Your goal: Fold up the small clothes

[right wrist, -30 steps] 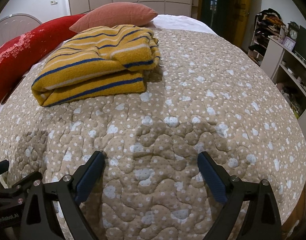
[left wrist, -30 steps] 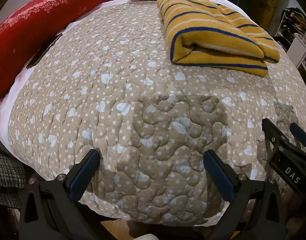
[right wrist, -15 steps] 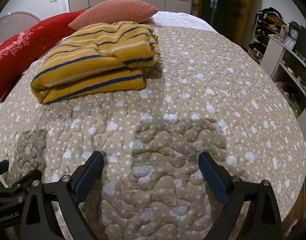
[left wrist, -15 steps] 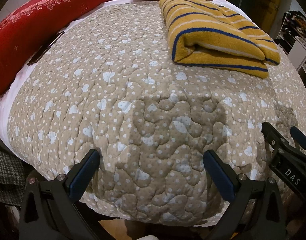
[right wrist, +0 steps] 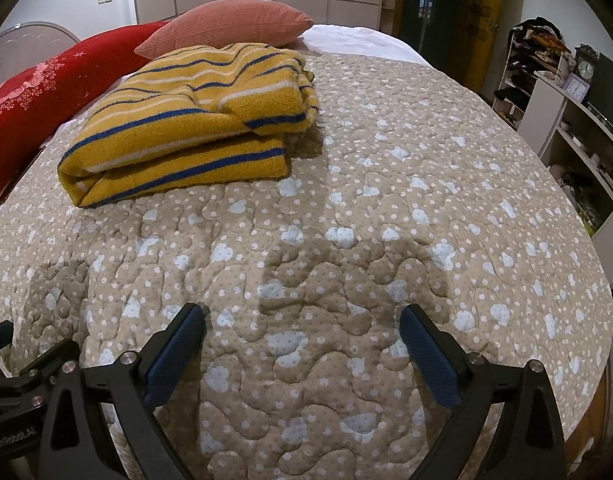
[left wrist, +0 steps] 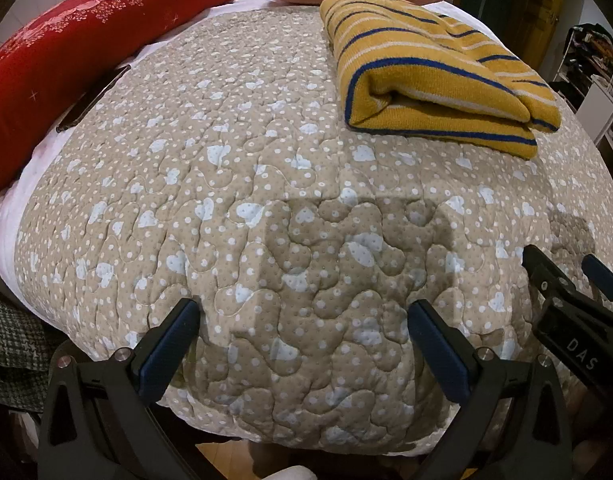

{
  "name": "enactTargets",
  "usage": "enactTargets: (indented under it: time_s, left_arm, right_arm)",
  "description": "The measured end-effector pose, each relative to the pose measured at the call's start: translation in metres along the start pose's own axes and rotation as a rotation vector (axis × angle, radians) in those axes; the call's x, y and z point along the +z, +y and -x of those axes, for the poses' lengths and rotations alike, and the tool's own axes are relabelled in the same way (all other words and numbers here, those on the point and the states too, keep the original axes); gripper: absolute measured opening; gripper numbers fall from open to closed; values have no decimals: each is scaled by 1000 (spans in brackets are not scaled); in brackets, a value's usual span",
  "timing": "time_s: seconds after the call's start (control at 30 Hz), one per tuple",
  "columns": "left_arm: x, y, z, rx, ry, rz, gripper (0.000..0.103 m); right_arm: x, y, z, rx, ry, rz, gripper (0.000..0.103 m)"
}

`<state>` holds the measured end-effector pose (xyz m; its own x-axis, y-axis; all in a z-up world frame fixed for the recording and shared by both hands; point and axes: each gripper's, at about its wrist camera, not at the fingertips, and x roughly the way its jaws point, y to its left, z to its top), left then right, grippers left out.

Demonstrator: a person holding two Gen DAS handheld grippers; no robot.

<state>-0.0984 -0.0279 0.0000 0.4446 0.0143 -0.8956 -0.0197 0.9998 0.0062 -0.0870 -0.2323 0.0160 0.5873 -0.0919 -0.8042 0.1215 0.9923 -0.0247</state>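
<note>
A folded yellow sweater [left wrist: 438, 76] with blue and white stripes lies on the beige dotted quilt [left wrist: 266, 184], toward the bed's head. The right wrist view has the same sweater [right wrist: 194, 120] at upper left. My left gripper [left wrist: 304, 344] hovers open over the quilt's near edge, nothing between its blue pads. My right gripper [right wrist: 304, 348] is open too, above bare quilt [right wrist: 386, 200], well short of the sweater. The right gripper's fingers [left wrist: 578, 308] poke into the left wrist view at the right edge.
A long red pillow [left wrist: 66, 52] lines the left side of the bed and a pink pillow [right wrist: 226, 24] sits at its head. A dark flat object [left wrist: 94, 96] lies beside the red pillow. White shelves [right wrist: 574, 136] with clutter stand to the right.
Both grippers have drifted slightly back and tilted; the sweater sits a little farther up in both views. Jaws stayed open and the sweater did not move on the bed.
</note>
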Motion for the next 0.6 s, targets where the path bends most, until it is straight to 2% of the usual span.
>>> enactTargets:
  time_s: [0.6]
  left_arm:
    - [-2,0,2,2,-13,2,103]
  right_arm:
    - [-1,-2,0,-9,-13,2,102]
